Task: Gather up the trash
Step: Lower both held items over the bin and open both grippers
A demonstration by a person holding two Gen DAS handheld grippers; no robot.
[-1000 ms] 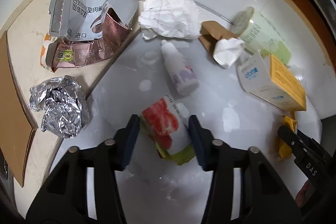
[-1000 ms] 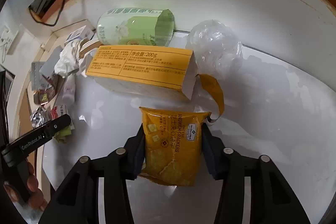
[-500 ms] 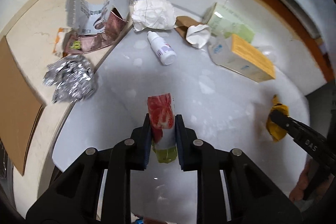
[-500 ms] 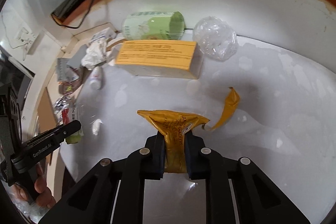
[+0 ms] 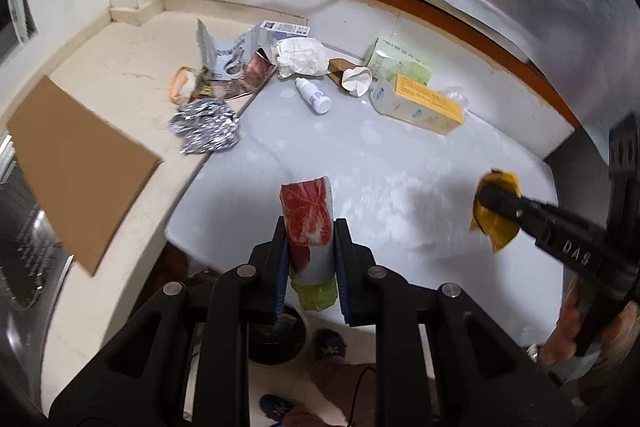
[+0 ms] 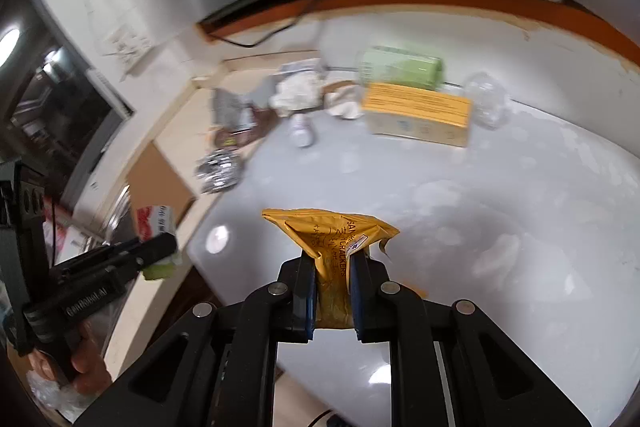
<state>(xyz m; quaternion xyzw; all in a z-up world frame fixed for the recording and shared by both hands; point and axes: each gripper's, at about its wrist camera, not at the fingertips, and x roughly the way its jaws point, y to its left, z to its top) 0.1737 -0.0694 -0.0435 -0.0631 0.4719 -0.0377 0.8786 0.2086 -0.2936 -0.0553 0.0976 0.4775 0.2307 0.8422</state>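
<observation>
My left gripper (image 5: 310, 227) is shut on a red-and-white carton (image 5: 308, 223) with a green end, held above the white table's near edge (image 5: 224, 247). It also shows in the right wrist view (image 6: 154, 223). My right gripper (image 6: 332, 261) is shut on a yellow cracker wrapper (image 6: 332, 239), lifted over the table. The wrapper also shows in the left wrist view (image 5: 496, 211). Other trash lies at the back: a yellow box (image 5: 424, 105), a green carton (image 5: 400, 61), a white dropper bottle (image 5: 314, 95), crumpled paper (image 5: 300, 57), and foil (image 5: 204, 125).
A torn silver-and-pink pack (image 5: 228, 67) and a brown board (image 5: 76, 167) lie on the beige counter at left. A clear plastic ball (image 6: 486, 99) sits beside the yellow box. Below the table edge are a dark round bin (image 5: 276, 339) and shoes.
Both grippers closed on their items and lifted them up and back from the table. The trash pile now looks farther away.
</observation>
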